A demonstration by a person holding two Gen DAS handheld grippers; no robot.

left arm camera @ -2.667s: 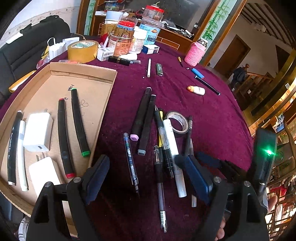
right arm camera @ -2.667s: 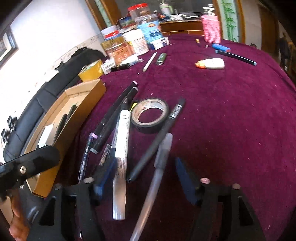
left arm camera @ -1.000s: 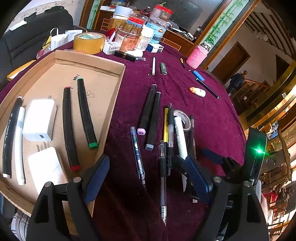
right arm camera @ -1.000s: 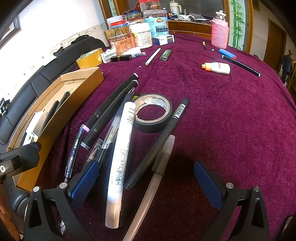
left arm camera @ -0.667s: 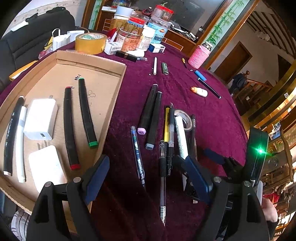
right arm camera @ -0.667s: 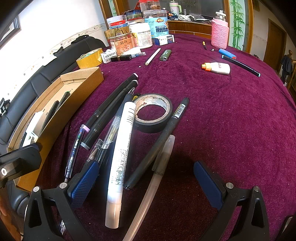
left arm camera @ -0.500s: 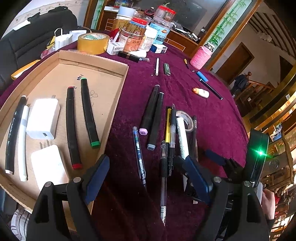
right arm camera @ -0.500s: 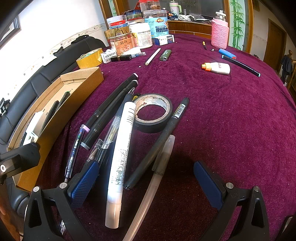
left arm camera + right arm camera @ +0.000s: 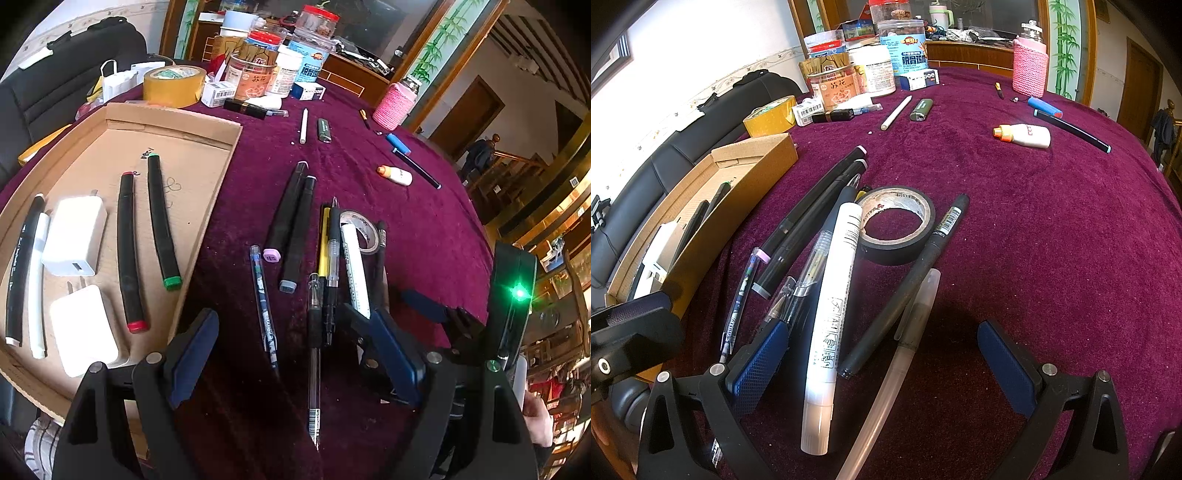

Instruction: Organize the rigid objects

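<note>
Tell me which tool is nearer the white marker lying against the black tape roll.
Right. The right tool straddles the white marker, whose lower end lies between its open fingers. The left tool sits further left, over the blue patterned pen, with the marker beyond its right finger.

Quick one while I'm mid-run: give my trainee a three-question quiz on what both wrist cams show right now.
1. True or false: the right gripper is shut on the white marker.
2. Which lies in the cardboard tray? A) black tape roll B) green-tipped marker C) lighter
3. Fill in: the left gripper is ____.

Key: 1 false, it is open. 2 B. 3 open.
</note>
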